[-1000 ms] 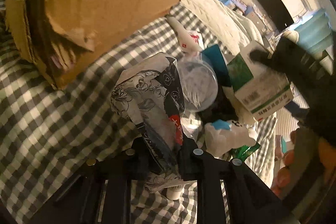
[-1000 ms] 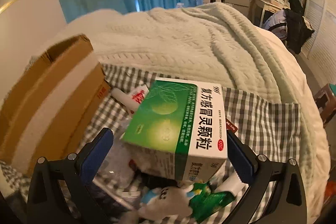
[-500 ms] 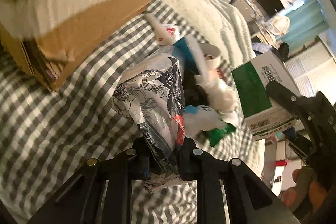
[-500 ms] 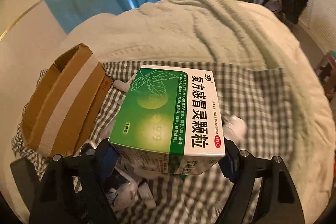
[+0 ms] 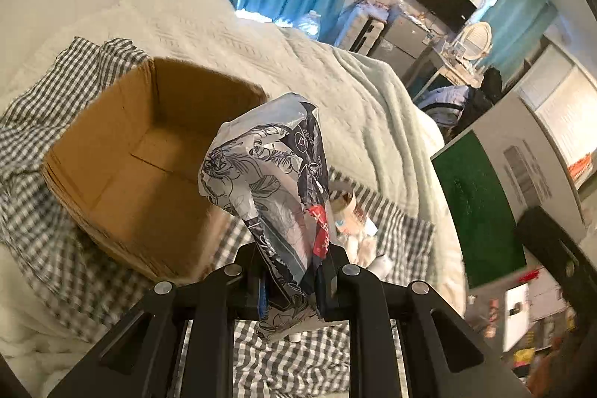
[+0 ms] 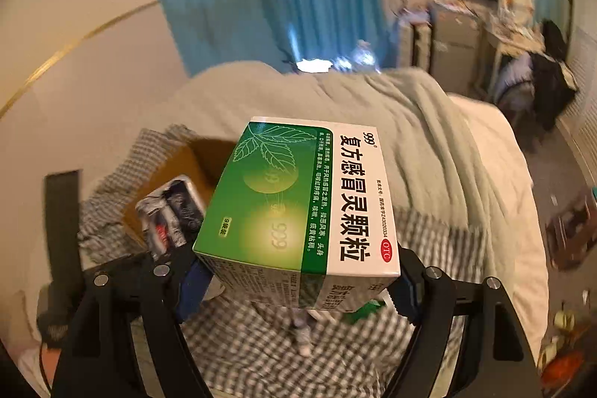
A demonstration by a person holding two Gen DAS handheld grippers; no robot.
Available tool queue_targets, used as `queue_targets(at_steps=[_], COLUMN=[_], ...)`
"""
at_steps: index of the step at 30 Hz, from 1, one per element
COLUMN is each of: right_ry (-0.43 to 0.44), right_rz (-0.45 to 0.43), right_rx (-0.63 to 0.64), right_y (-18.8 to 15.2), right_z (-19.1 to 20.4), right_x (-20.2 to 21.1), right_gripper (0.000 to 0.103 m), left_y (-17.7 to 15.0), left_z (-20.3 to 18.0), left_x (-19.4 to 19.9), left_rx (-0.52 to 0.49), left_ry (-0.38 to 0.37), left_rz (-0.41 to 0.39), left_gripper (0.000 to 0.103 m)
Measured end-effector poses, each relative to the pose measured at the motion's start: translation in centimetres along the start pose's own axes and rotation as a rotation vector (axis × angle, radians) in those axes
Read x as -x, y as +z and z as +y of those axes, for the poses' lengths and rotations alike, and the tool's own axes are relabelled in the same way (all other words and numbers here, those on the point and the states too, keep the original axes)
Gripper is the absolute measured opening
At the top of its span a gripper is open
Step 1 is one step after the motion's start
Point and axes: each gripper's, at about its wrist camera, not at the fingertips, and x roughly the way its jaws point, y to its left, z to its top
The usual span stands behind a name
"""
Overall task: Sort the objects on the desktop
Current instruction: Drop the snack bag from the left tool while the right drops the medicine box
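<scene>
My left gripper (image 5: 296,280) is shut on a crumpled black-and-white printed packet (image 5: 274,189), held high above the bed. Below and to its left sits an open cardboard box (image 5: 149,166), which shows nothing inside. My right gripper (image 6: 298,286) is shut on a green and white medicine box (image 6: 298,204), its blue pads pressing both sides. That medicine box (image 5: 485,204) also shows at the right of the left wrist view. In the right wrist view the packet (image 6: 169,211) appears at left over the cardboard box (image 6: 186,170).
A grey checked cloth (image 5: 335,360) covers the bed, over a pale knitted blanket (image 5: 298,62). Small items lie on the cloth, among them a tape roll (image 5: 345,200) and a white bottle (image 5: 380,265). Blue curtains and furniture stand behind.
Both grippers have risen well above the pile with their loads. The right gripper's jaws closed onto the medicine box. The cardboard box's open inside has come into view.
</scene>
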Motion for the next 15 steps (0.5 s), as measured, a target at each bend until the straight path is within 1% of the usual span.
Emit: queue_targets(at_steps=[1, 3, 6, 7, 9, 11, 13, 15], right_ry=[0.032, 0.073, 0.098, 0.108, 0.139, 0.181, 0.215, 0.221], right_rz=[0.004, -0.004, -0.017, -0.025, -0.025, -0.002, 0.039, 0.082], right_rx=[-0.01, -0.03, -0.023, -0.019, -0.02, -0.042, -0.07, -0.069], right_y=[1.4, 3.9, 7.8, 8.7, 9.8, 10.0, 9.8, 9.2], right_z=[0.9, 2.4, 5.3, 6.1, 7.6, 8.5, 9.1, 9.7], right_x=[-0.2, -0.6, -2.9, -3.9, -6.5, -9.6, -13.5, -17.3], right_gripper=[0.079, 0.079, 0.079, 0.079, 0.079, 0.079, 0.079, 0.079], left_y=[1.5, 4.4, 8.0, 8.8, 9.7, 10.2, 9.8, 9.5], left_z=[0.9, 2.3, 4.6, 5.2, 7.5, 9.8, 12.0, 14.1], left_x=[0.8, 2.1, 3.2, 3.0, 2.2, 0.2, -1.6, -3.9], left_rx=[0.023, 0.036, -0.016, -0.022, -0.019, -0.003, 0.023, 0.043], left_ry=[0.008, 0.055, 0.159, 0.18, 0.215, 0.209, 0.199, 0.204], left_rz=[-0.002, -0.023, -0.064, -0.07, -0.061, -0.052, -0.043, 0.0], left_gripper=[0.019, 0.019, 0.019, 0.019, 0.019, 0.019, 0.019, 0.019])
